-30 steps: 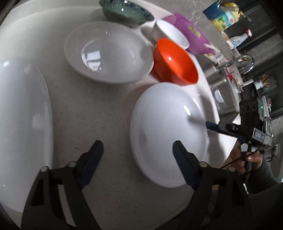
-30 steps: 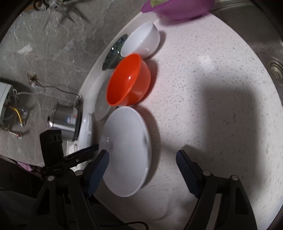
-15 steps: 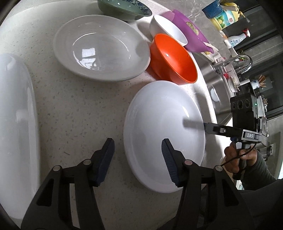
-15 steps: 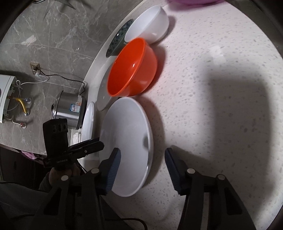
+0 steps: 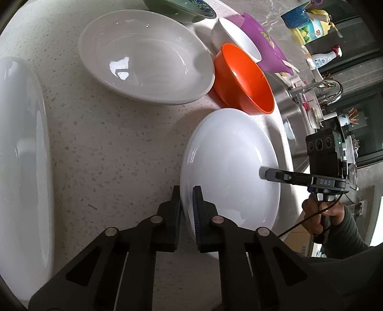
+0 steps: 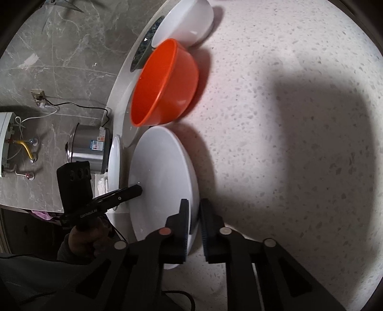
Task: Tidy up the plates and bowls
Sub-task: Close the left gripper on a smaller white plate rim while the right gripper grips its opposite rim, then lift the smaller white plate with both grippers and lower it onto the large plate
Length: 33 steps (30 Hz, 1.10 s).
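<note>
A white round plate lies on the speckled counter; it also shows in the right wrist view. My left gripper is shut on the plate's near rim. My right gripper is shut on the opposite rim and shows in the left wrist view. An orange bowl stands just beyond the plate, and shows in the right wrist view. A small white bowl stands behind it. A wide white dish lies to the left, and a large white oval platter at far left.
A blue-patterned green bowl stands at the back. A purple strainer lies by the sink with its tap. Bottles and a cup stand behind. A steel pot stands past the counter edge in the right wrist view.
Both grippers have closed from wide open onto opposite rims of the white round plate. Both have moved in closer to it.
</note>
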Motion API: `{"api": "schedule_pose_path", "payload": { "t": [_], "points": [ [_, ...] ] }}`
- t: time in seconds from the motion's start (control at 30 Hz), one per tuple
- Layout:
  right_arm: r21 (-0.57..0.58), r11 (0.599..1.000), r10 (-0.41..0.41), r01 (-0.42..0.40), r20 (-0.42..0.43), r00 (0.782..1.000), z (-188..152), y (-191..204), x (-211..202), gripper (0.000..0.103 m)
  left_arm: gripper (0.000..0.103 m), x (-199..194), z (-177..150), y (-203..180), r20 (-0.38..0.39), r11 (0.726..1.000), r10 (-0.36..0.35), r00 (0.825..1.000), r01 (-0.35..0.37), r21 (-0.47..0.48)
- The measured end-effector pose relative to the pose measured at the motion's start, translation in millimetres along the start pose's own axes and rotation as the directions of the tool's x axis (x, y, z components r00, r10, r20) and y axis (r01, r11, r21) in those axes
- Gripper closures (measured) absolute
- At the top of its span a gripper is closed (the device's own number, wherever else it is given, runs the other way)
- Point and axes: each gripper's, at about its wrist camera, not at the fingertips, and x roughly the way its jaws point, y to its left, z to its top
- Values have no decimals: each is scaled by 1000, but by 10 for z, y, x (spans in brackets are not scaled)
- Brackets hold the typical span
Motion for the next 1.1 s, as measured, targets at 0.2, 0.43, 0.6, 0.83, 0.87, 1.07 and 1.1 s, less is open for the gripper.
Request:
{"api": "schedule_pose_path", "payload": {
  "t": [0.2, 0.43, 0.6, 0.83, 0.87, 1.07, 1.1],
  "points": [
    [35, 999, -2, 2, 13, 1000, -24, -15, -3, 93, 98, -18, -22, -8, 8, 1000, 15, 1000, -15, -5],
    [24, 1000, -16, 16, 18, 1000, -51, 25, -26, 93, 98, -36, -20, -15, 8, 1000, 11, 1000, -11, -4],
    [29, 999, -19, 18, 23, 1000, -65, 49, -51, 93, 98, -84, -16, -58, 11, 1000, 6, 1000, -6, 7],
    [11, 1000, -24, 23, 29, 999, -78, 169, -99, 93, 98, -220, 23, -93, 26, 1000, -2, 1000, 1, 20],
    [8, 1000, -25, 25, 31, 999, -79, 188, -104, 93, 98, -244, 26, -101, 28, 1000, -4, 1000, 3, 22],
    [0, 999, -44, 44, 38, 998, -91, 292, -119, 93, 98, -371, 32, -142, 37, 999, -11, 999, 10, 44],
    [-2, 999, -48, 48, 38, 998, -98, 314, -124, 93, 98, -398, 39, -144, 38, 999, -13, 999, 12, 45]
  ]
}}
